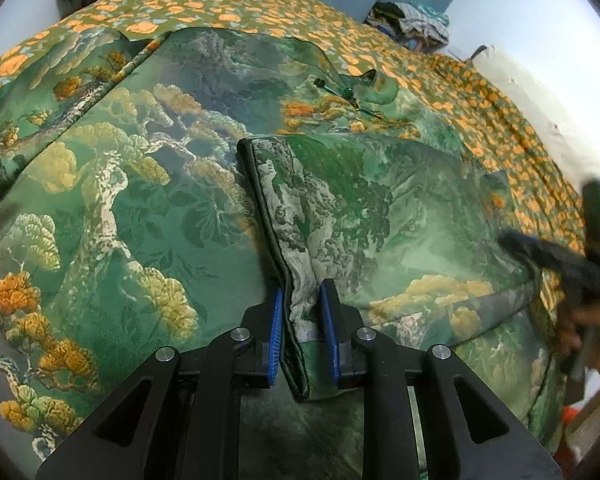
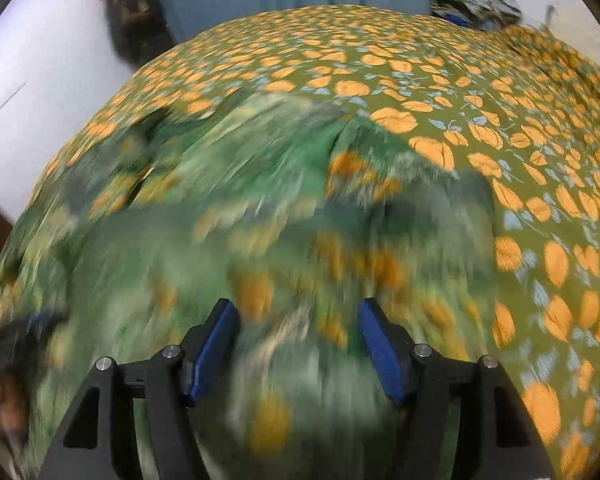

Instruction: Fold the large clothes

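- Left wrist view: one large green garment of patterned brocade, printed with pines, rocks and orange foliage (image 1: 148,184), lies spread over one bed covered in an olive sheet with orange leaf print (image 1: 228,4).
- One sleeve with a dark piped cuff (image 1: 340,200) is folded across the garment's body, its cuff end near the garment's middle.
- The left hand-held gripper (image 1: 303,322) has its two blue pads pressed on either side of that sleeve's cuff edge, holding the cloth.
- At the garment's right edge the right hand-held gripper (image 1: 572,264) appears dark and blurred, with one green light on it.
- One heap of mixed clothes (image 1: 416,20) sits beyond the garment, at the bed's far right corner.
- Right wrist view: the right hand-held gripper (image 2: 298,348) stands wide apart above the garment (image 2: 228,216), which is blurred; nothing sits between its two blue pads.
- The olive sheet (image 2: 460,80) shows beyond and right of the garment.
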Action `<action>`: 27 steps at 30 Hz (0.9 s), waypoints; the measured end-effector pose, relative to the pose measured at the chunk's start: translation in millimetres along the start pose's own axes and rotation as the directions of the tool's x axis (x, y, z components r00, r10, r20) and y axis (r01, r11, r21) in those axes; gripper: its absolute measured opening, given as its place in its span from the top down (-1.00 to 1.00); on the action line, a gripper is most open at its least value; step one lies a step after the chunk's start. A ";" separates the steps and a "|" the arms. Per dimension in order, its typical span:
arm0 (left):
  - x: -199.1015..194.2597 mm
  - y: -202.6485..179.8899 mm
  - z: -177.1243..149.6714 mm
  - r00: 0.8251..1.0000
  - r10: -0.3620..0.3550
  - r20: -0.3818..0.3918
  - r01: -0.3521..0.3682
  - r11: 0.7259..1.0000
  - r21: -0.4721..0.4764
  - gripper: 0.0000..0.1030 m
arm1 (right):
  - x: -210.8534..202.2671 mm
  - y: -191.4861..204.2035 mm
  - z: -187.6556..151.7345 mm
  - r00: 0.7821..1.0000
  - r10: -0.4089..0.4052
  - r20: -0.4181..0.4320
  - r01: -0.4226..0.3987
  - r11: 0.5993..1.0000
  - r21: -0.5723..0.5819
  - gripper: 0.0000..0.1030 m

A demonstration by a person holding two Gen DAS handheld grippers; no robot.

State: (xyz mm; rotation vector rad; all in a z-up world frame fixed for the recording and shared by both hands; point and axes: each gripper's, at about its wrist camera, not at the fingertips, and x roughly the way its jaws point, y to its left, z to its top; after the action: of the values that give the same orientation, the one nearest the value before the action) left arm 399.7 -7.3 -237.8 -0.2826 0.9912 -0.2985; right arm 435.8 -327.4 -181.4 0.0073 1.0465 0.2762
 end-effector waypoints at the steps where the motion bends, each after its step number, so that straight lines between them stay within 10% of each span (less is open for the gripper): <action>1: -0.3 -0.7 -0.5 1.000 0.004 0.001 -0.004 1.000 0.004 0.62 | -7.8 0.9 -11.1 1.000 0.007 -0.005 -0.007 1.000 -0.005 -0.28; 13: -4.0 -9.9 4.5 0.998 0.057 -0.021 -0.057 0.998 0.015 0.53 | 10.5 12.8 -29.7 0.993 -0.112 -0.026 0.113 0.993 0.045 -0.31; 18: -42.3 -17.5 -18.1 0.994 0.106 -0.008 -0.106 0.991 0.078 -0.36 | -44.6 6.2 -60.6 0.996 -0.035 0.084 0.030 0.998 0.057 -0.32; 27: -121.0 -1.4 -88.7 0.990 0.132 -0.048 -0.119 0.968 0.221 -0.70 | -123.5 -10.3 -161.5 0.994 -0.059 0.096 0.045 0.989 0.142 -0.39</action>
State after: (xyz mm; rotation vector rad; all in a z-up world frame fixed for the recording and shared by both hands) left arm 262.0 27.7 -189.7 -0.0103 1.0232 -0.2988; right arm 242.1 -385.8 -158.9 0.1185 0.9627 0.1532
